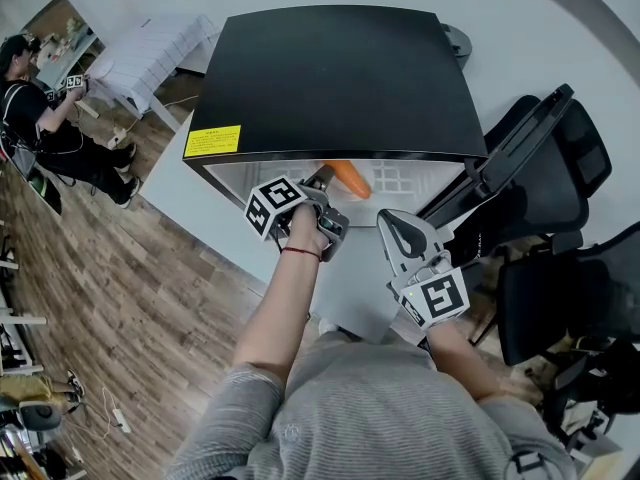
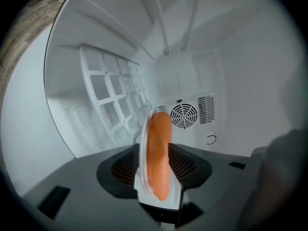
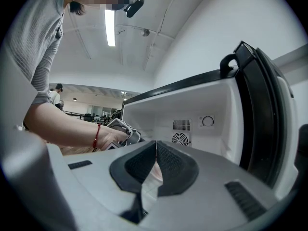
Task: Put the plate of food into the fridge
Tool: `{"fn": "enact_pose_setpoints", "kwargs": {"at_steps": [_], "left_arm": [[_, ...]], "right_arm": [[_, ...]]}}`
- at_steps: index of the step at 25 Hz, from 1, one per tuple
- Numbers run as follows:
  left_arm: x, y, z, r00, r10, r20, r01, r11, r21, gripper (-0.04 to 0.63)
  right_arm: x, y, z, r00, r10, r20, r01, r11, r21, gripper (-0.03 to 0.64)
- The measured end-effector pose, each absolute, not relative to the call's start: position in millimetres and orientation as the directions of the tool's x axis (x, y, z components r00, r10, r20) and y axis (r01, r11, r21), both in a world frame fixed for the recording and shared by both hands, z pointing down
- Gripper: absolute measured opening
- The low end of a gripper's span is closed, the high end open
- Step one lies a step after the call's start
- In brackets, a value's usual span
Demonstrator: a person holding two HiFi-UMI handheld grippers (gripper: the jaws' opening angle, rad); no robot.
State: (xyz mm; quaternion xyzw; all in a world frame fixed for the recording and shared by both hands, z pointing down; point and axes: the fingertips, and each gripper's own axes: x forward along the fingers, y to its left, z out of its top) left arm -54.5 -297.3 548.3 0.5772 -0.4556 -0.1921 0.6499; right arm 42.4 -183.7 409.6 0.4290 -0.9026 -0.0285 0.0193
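Here the black fridge (image 1: 330,78) stands on the white table (image 1: 175,196) at 12 o'clock from the person, with its door (image 1: 520,158) swung out toward 2 o'clock so that the whole front of the white cavity is exposed. Office chairs (image 1: 560,183) crowd the door's outer side at 3 o'clock, so free room lies chiefly at 9 o'clock, over the bare table edge and the wooden floor. The left gripper (image 1: 328,178) reaches into the opening just under the fridge's top front edge. Its jaws stand wide, with the plate (image 2: 143,148) between them but not pressed by the pads, and this suggests a release rather than a carry. The plate is already inside the cavity, near the front lip, and bears an orange piece of food (image 2: 159,153). What it rests on cannot be told. Beyond it the wire shelf (image 2: 113,105) lies at 10 o'clock in the left gripper view and the fan grille (image 2: 184,114) at 1 o'clock on the back wall, well apart from the plate, so depth remains for pushing it farther in. The right gripper (image 1: 400,230) hovers outside at 5 o'clock from the opening, jaws closed on nothing, clear of the door's inner face and probably placed to swing it shut.
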Motion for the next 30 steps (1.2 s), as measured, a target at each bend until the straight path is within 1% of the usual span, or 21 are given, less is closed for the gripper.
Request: {"fn": "enact_pose_setpoints", "kwargs": {"at_steps": [3, 7, 9, 15, 19, 24, 30], "left_arm": [[-56, -295, 548, 0.500, -0.764, 0.407, -0.302, 0.287, 0.909, 0.199], [-61, -292, 553, 0.487, -0.725, 0.487, -0.316, 0.374, 0.872, 0.199], [-63, -293, 554, 0.480, -0.719, 0.503, -0.319, 0.391, 0.863, 0.199], [-66, -293, 551, 0.496, -0.754, 0.431, -0.233, 0.363, 0.902, 0.199], [-66, -291, 551, 0.500, -0.766, 0.403, -0.197, 0.352, 0.915, 0.198], [-64, -291, 549, 0.517, -0.769, 0.376, -0.183, 0.330, 0.926, 0.198], [-67, -291, 549, 0.528, -0.763, 0.373, -0.193, 0.320, 0.928, 0.198]], "right_arm": [[42, -184, 409, -0.630, -0.777, 0.010, -0.774, 0.628, 0.074, 0.014], [41, -184, 409, -0.630, -0.776, 0.010, -0.773, 0.628, 0.089, 0.014], [40, -184, 412, -0.634, -0.773, 0.020, -0.768, 0.632, 0.099, 0.014], [12, -192, 450, -0.689, -0.712, 0.135, -0.707, 0.701, 0.094, 0.014], [-11, -201, 476, -0.712, -0.680, 0.174, -0.680, 0.730, 0.068, 0.014], [-28, -208, 515, -0.705, -0.659, 0.263, -0.673, 0.738, 0.047, 0.014], [-36, -220, 539, -0.672, -0.662, 0.332, -0.690, 0.722, 0.042, 0.014]]}}
